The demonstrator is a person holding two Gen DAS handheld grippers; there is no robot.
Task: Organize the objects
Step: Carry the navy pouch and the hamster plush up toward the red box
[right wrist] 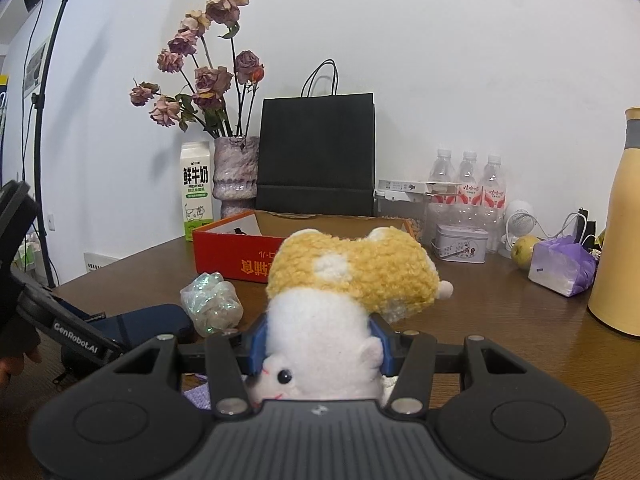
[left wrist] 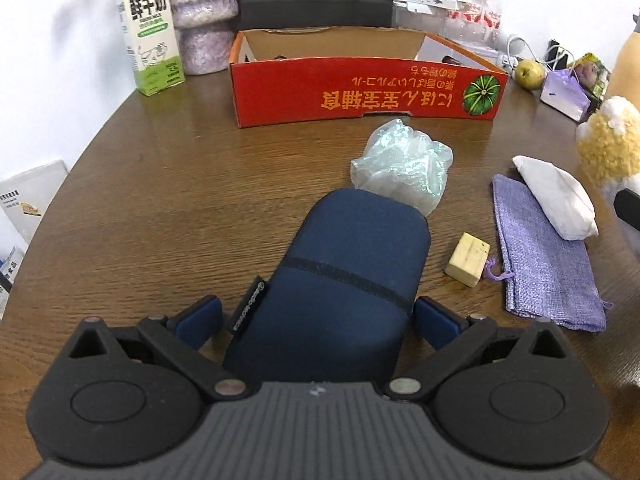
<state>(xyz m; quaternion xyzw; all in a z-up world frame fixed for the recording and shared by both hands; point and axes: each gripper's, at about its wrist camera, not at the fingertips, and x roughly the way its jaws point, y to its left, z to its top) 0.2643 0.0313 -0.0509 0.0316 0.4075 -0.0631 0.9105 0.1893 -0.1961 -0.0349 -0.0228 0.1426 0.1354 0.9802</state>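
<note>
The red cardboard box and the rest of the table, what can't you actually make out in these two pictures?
- Red cardboard box contents: left view, hidden by its front wall; right view, by the plush toy.
- Navy case near end: left view, under the left gripper body.
- Plush toy's lower face: right view, cut off by the right gripper.
- Bottle labels: too small.

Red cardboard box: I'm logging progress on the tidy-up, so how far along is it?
Little looks done: the red cardboard box shows hardly any contents. In hand: the left gripper flanks the navy case, apparently gripping it; the right gripper clamps the plush toy. Left on the table: plastic wrap, purple pouch, white bundle, yellowish block.
</note>
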